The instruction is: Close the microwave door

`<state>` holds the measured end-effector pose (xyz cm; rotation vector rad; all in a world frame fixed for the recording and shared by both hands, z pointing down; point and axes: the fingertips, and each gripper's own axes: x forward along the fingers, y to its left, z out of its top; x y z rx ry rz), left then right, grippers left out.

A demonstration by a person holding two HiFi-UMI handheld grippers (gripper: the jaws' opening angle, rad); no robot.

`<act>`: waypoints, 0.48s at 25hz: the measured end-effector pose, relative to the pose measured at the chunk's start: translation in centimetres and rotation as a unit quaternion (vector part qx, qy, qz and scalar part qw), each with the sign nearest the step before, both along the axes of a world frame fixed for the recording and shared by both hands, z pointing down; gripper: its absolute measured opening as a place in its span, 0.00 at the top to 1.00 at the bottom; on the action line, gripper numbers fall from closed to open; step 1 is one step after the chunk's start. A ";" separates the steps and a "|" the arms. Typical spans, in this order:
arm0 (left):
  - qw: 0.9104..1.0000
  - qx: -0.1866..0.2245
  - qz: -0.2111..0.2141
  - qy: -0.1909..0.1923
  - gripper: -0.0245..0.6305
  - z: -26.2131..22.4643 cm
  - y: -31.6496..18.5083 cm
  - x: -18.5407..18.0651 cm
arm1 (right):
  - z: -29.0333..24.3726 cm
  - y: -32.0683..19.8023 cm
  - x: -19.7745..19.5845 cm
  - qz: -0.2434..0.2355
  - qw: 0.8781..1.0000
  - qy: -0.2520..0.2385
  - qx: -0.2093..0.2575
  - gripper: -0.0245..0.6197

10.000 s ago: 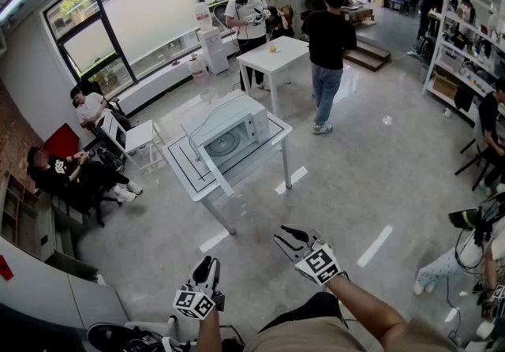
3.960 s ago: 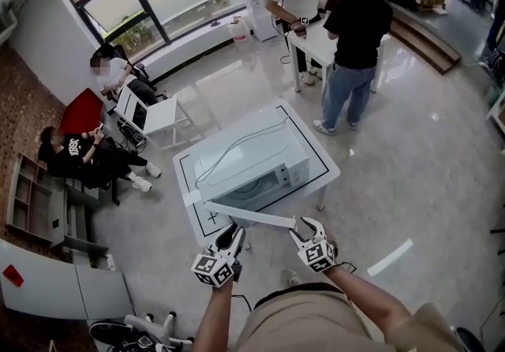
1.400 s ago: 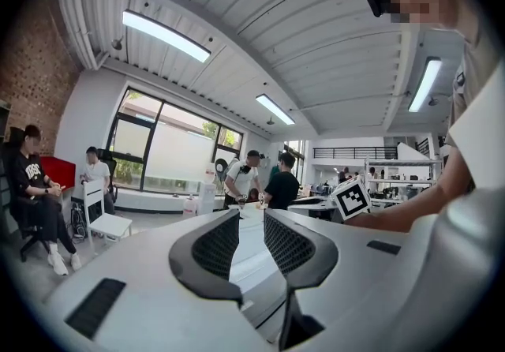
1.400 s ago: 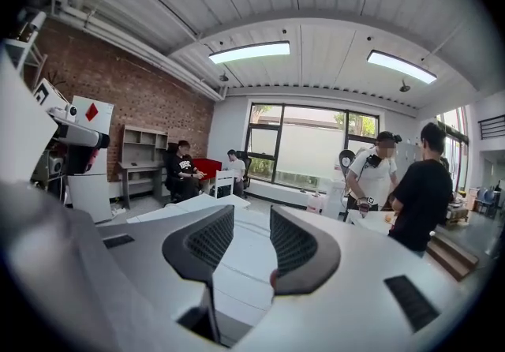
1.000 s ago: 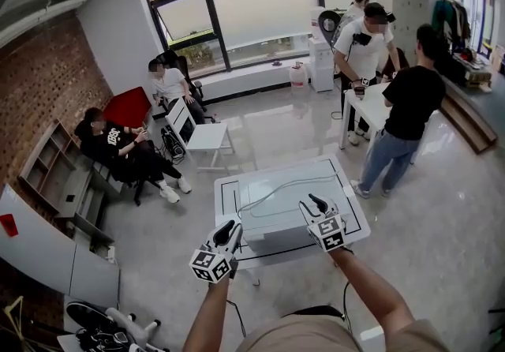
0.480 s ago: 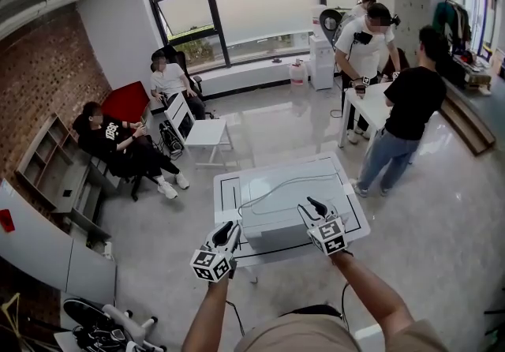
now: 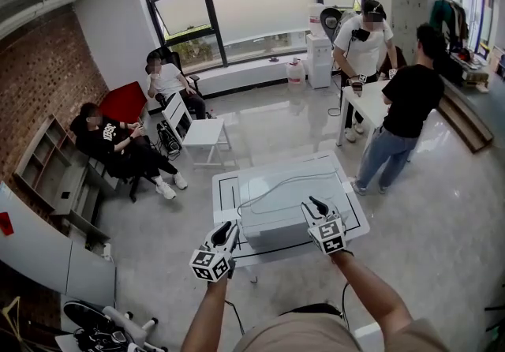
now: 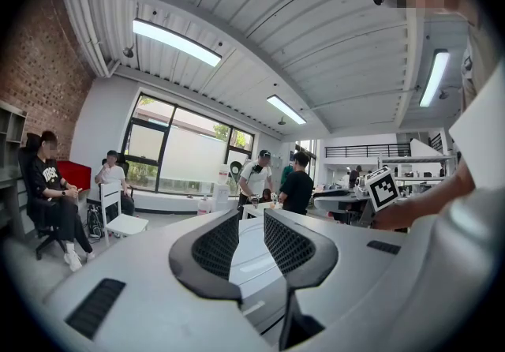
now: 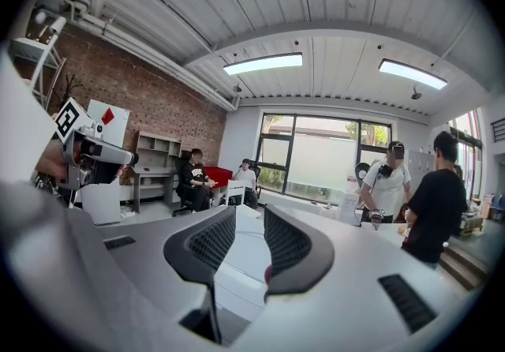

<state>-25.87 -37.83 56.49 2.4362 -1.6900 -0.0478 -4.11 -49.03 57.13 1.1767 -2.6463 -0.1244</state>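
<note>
The white microwave (image 7: 286, 206) stands on a white table (image 7: 227, 194) just in front of me, with its door flush against its front and a cable lying over its top. My left gripper (image 7: 228, 227) hovers off the microwave's near left corner. Its jaws stand a little apart with nothing between them, as the left gripper view (image 8: 251, 220) shows. My right gripper (image 7: 314, 203) hangs over the microwave's near right part. Its jaws are closing, with a gap left and nothing in it (image 9: 250, 216).
Two people sit at the left near a red seat (image 7: 122, 104), and a third sits behind a white chair (image 7: 201, 131). Two people stand at a white table (image 7: 371, 106) at the back right. Grey shelving (image 7: 59, 185) lines the left wall.
Ten and four seconds ago the microwave door hung open toward me; from a second ago on it lies shut. Over the last second both grippers have held nearly still by the microwave.
</note>
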 end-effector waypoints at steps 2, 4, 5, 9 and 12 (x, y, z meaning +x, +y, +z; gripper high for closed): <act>1.000 0.000 0.000 0.001 0.83 0.1 0.0 -0.2 | -0.1 0.2 -0.2 -0.001 1.000 -0.003 0.002 0.79; 1.000 0.000 0.000 0.002 0.83 0.1 0.1 -0.2 | -0.2 0.3 -0.2 0.000 1.000 -0.004 0.004 0.79; 1.000 0.000 0.000 0.002 0.83 0.1 0.2 -0.3 | -0.2 0.4 -0.2 0.001 1.000 -0.004 0.004 0.79; 1.000 -0.002 -0.001 0.005 0.83 0.0 0.3 -0.4 | -0.3 0.5 -0.2 -0.003 1.000 -0.006 0.002 0.81; 1.000 -0.003 -0.003 0.007 0.83 0.3 0.4 -0.7 | 0.0 0.7 -0.4 -0.007 1.000 -0.006 0.002 0.82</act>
